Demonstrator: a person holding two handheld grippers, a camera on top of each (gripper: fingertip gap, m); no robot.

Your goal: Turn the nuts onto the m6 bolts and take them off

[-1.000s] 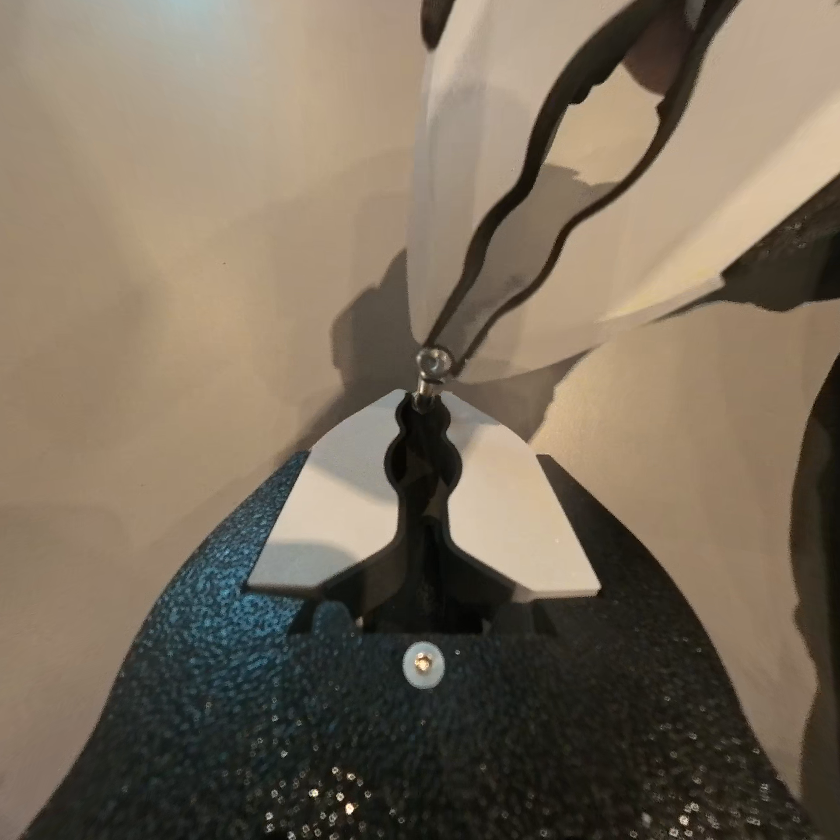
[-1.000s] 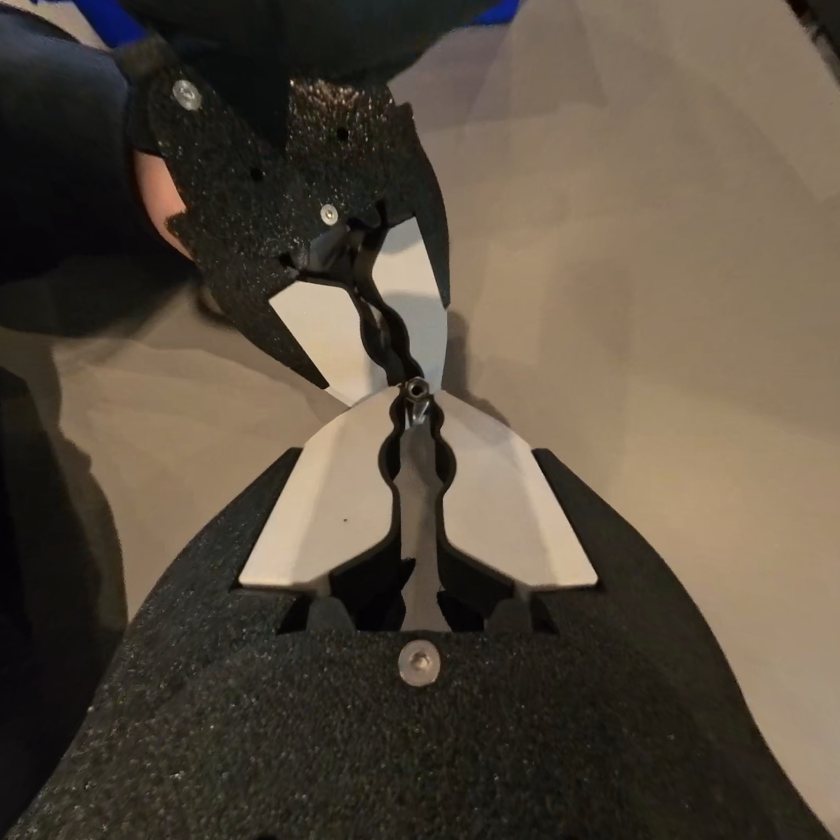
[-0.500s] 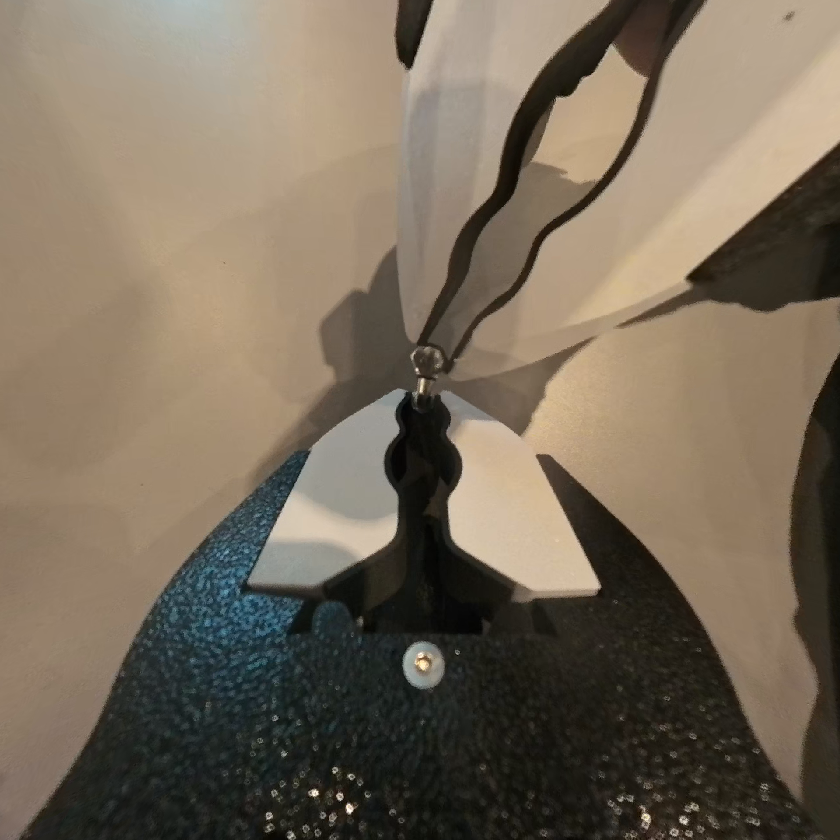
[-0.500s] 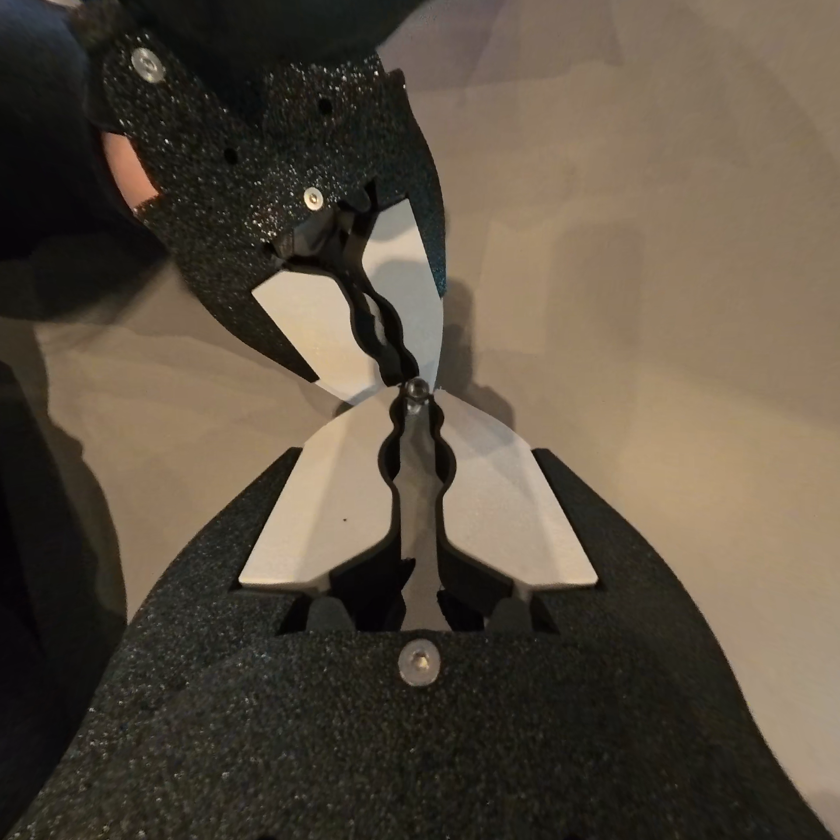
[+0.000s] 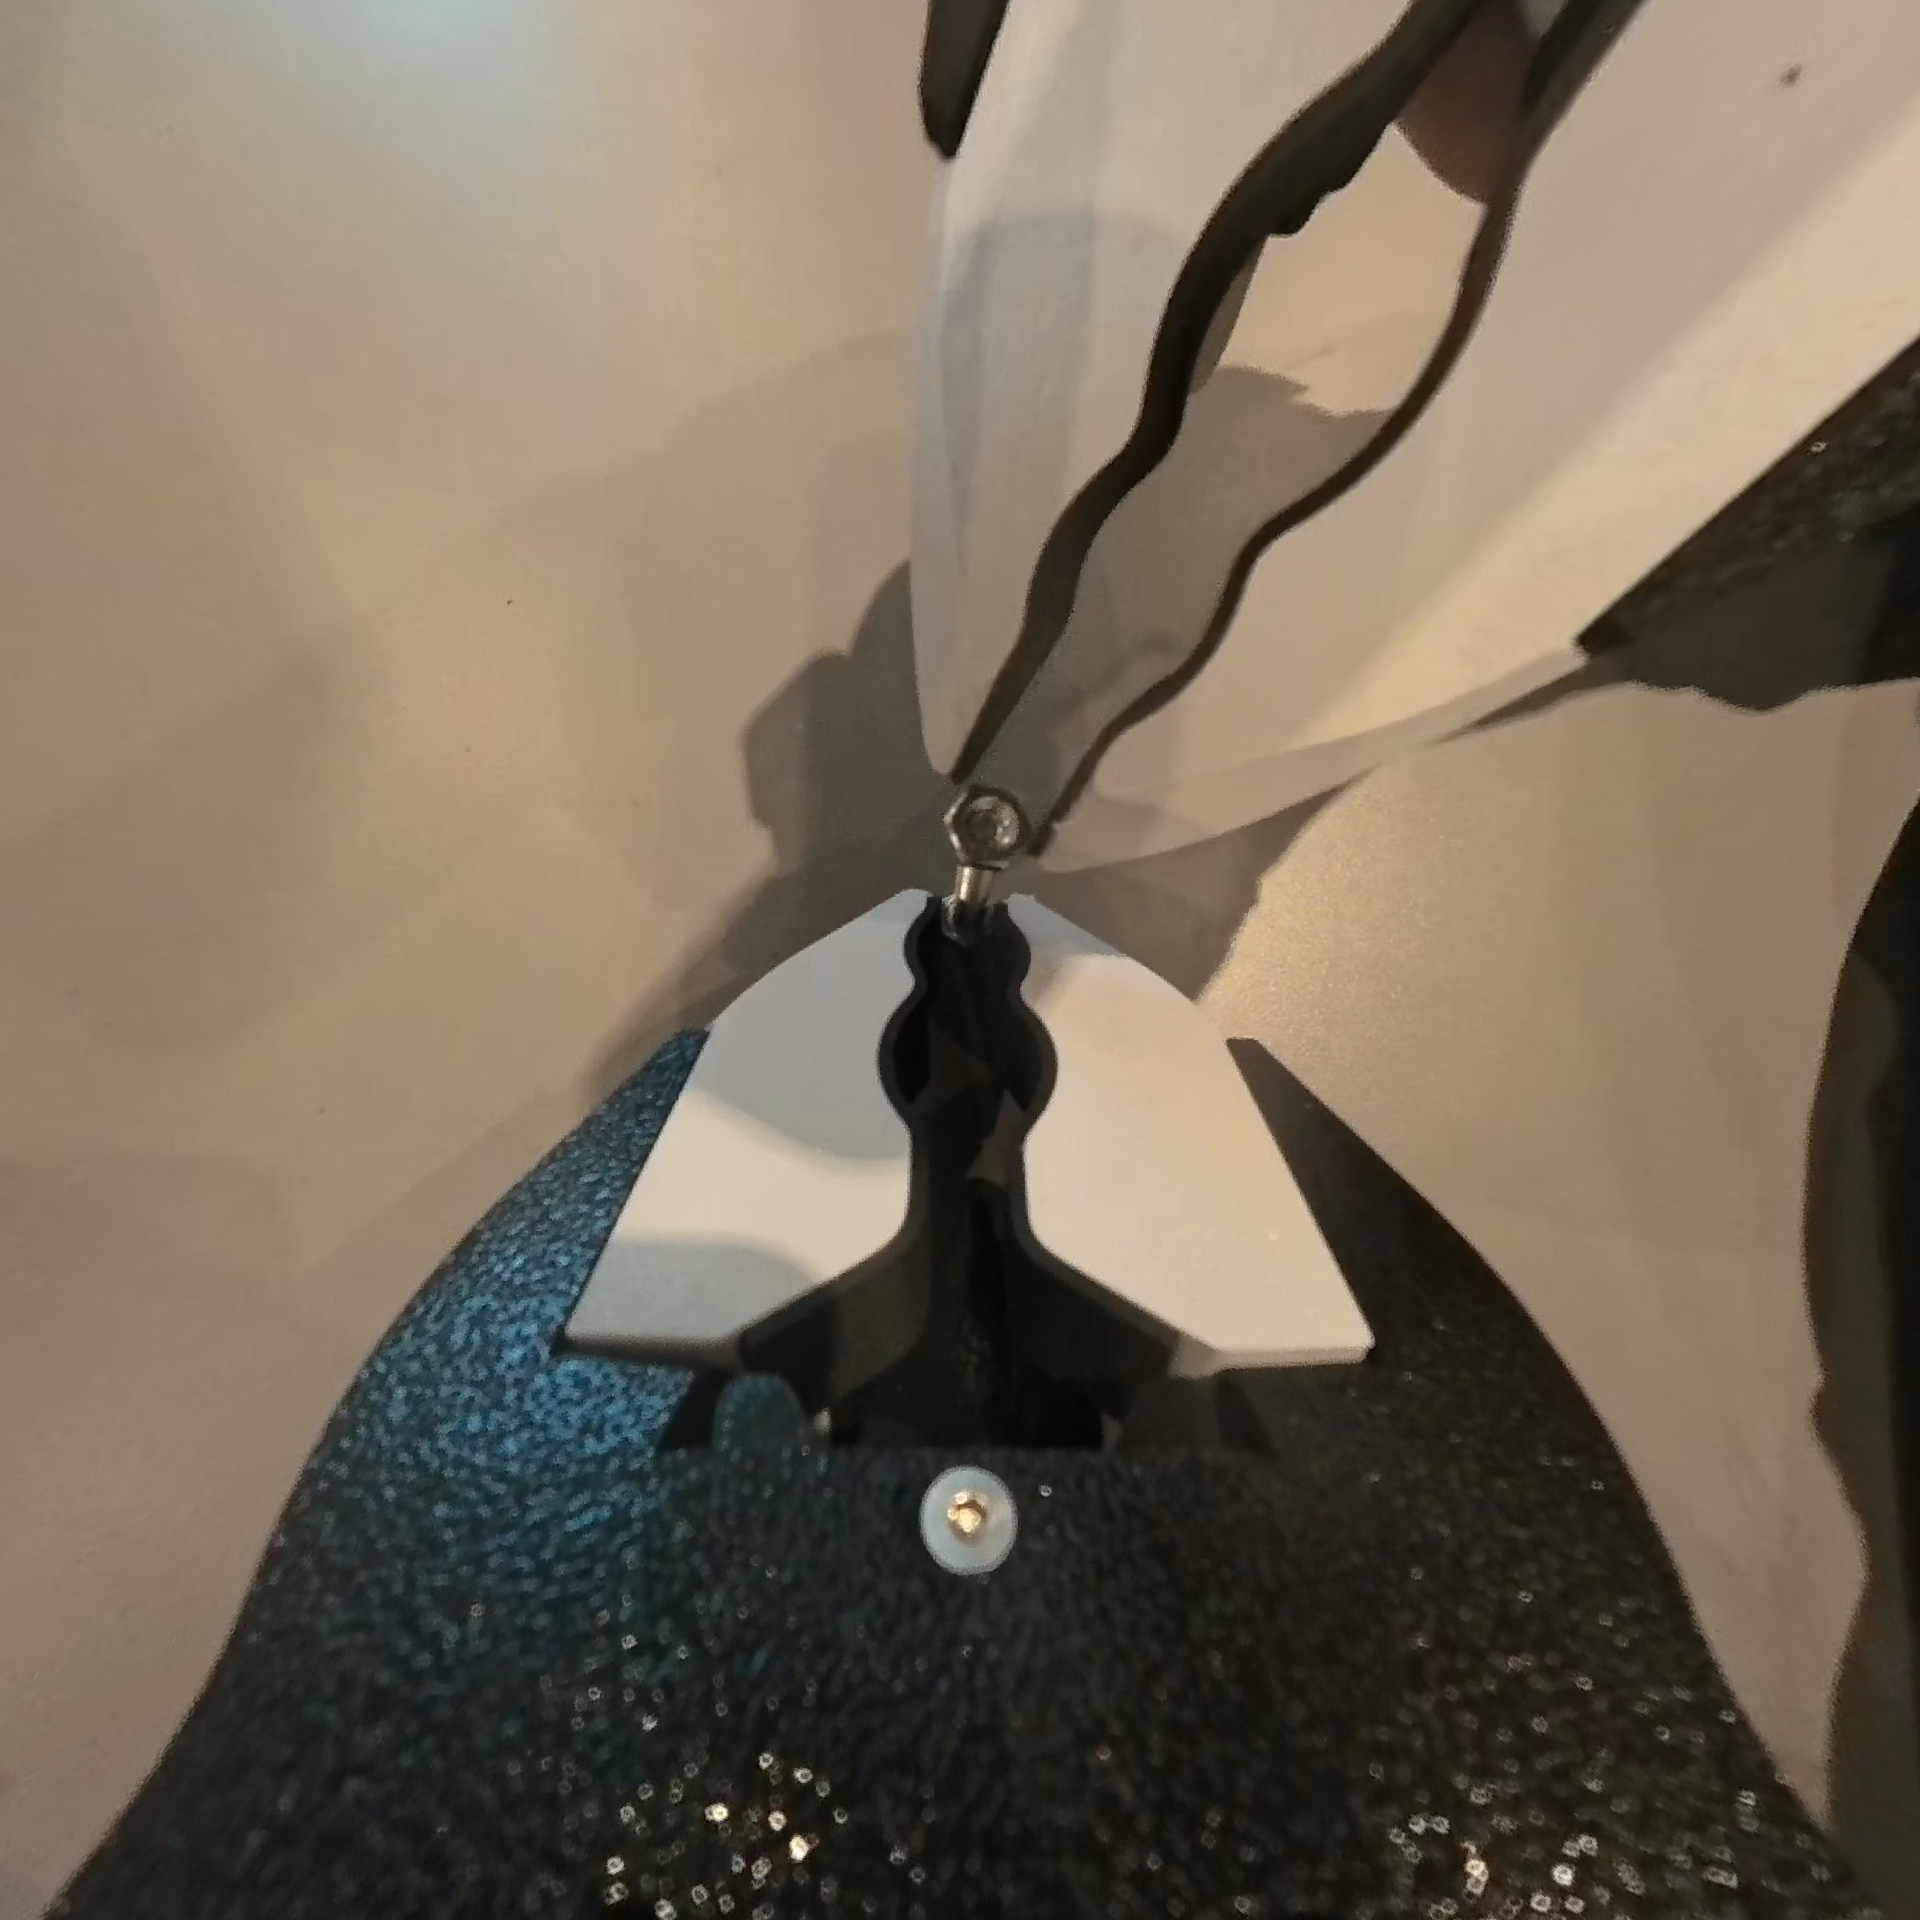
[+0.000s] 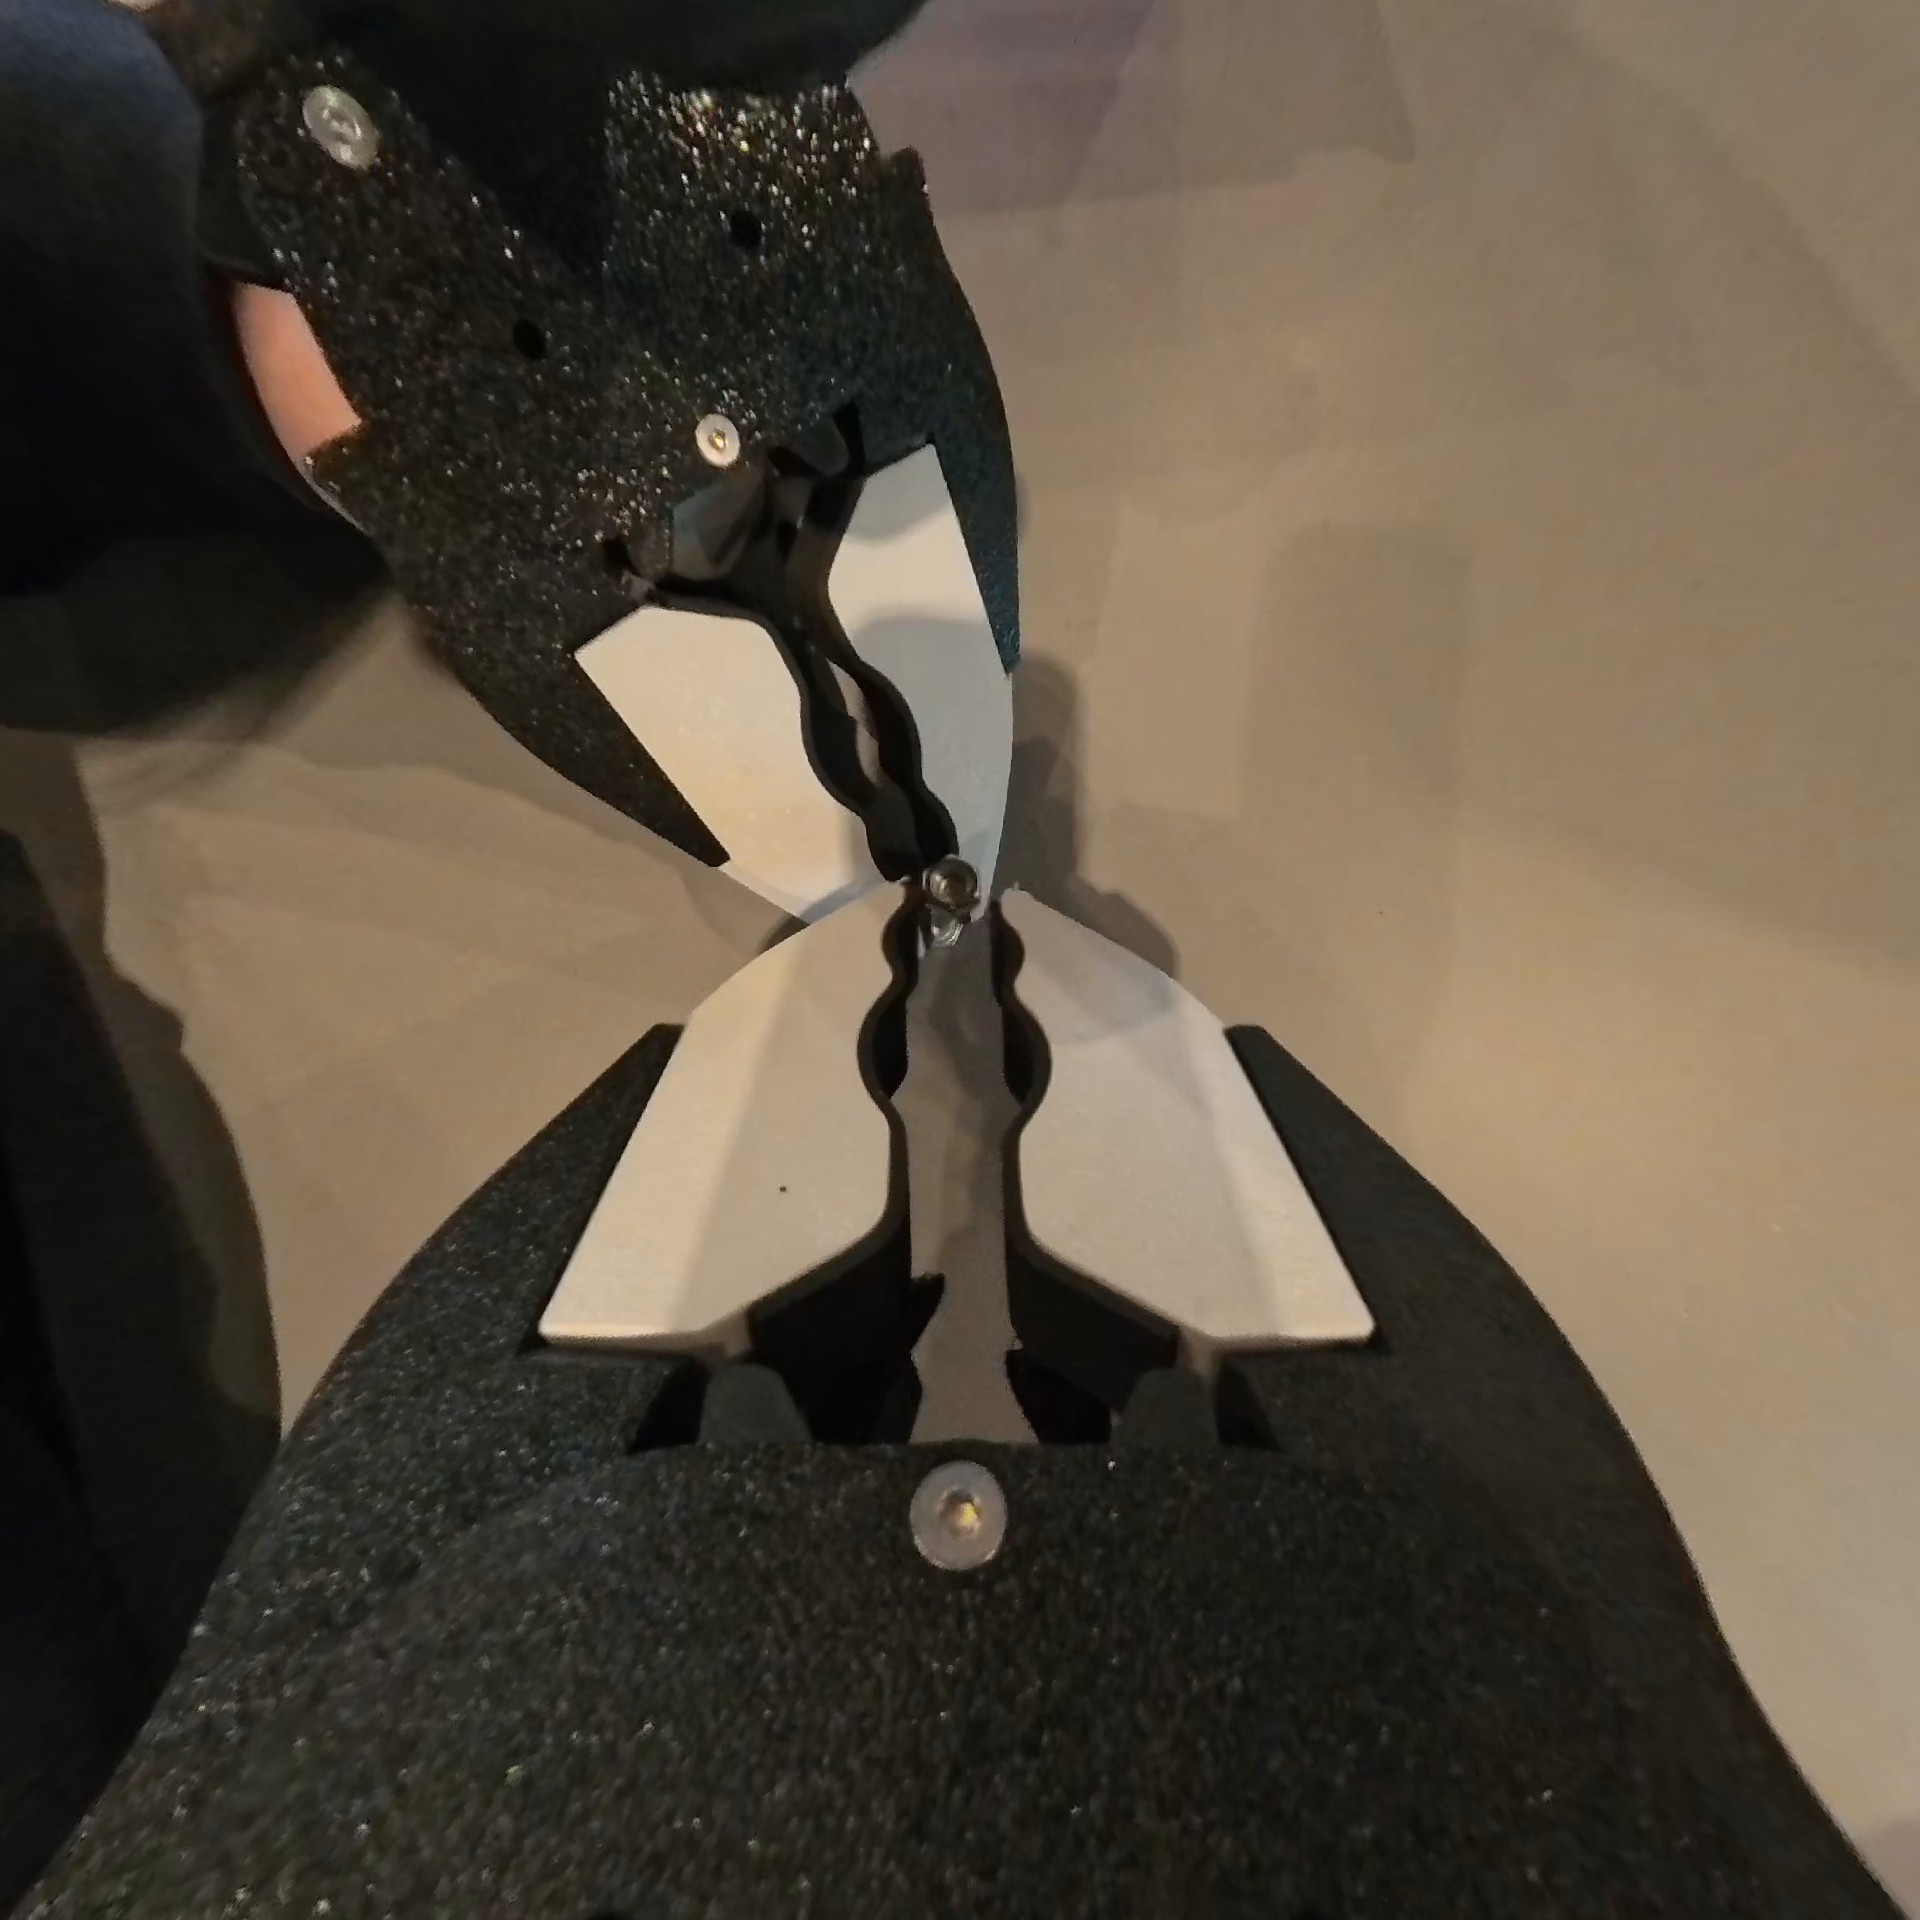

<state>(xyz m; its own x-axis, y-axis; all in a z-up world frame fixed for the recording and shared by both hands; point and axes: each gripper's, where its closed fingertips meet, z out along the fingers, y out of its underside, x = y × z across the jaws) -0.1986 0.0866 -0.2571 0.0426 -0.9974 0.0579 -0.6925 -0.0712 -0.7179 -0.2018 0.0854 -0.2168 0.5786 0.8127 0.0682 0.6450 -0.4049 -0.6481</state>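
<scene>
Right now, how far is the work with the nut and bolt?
Picked up already: the left gripper pinches the bolt by its shank, the right gripper pinches its round end. In hand: presumably the turning between them. How far it is threaded is too small to tell; taking off seems left.

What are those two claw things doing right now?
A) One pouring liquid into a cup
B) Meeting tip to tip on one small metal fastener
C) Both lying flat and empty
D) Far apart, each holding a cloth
B: the left gripper pinches the bolt whose nut sits in the right gripper, tip to tip.
</scene>
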